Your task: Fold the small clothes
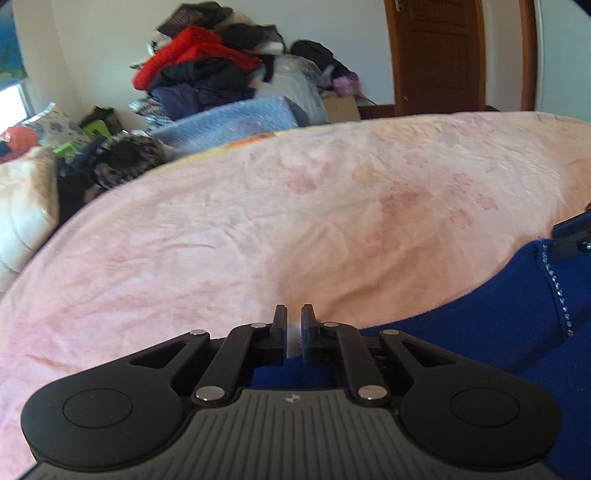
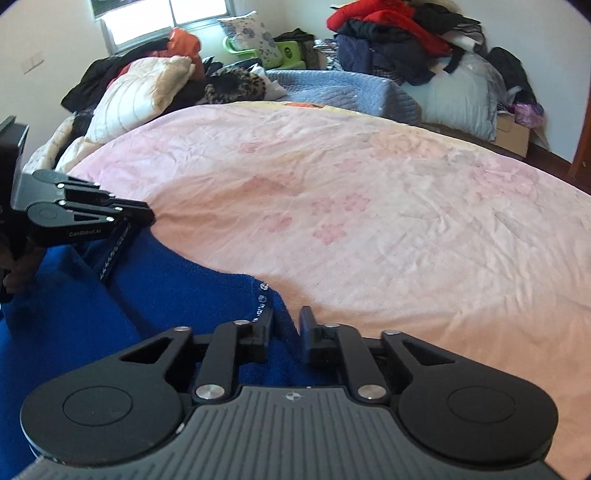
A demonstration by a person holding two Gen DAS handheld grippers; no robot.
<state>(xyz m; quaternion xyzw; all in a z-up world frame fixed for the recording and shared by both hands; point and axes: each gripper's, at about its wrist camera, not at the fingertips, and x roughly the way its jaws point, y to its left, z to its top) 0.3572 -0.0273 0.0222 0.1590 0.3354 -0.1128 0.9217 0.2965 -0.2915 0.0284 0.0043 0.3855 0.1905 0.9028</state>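
A blue garment (image 2: 110, 295) lies at the near edge of a pink bedspread (image 2: 369, 206), its rhinestone trim (image 1: 554, 284) showing. The left gripper (image 1: 294, 325) is clenched at the garment's edge, though what its pads pinch cannot be made out. The right gripper (image 2: 286, 325) stands partly apart, with blue fabric between its fingers. Piled clothes (image 2: 399, 33) sit beyond the bed.

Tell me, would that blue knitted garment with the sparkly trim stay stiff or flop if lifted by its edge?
The blue knitted garment with the sparkly trim would probably flop: it lies in soft curves on the pink flowered blanket. It likely drapes and stretches rather than slides, since the knit looks fuzzy. The rhinestone trim may add slight weight along one edge.
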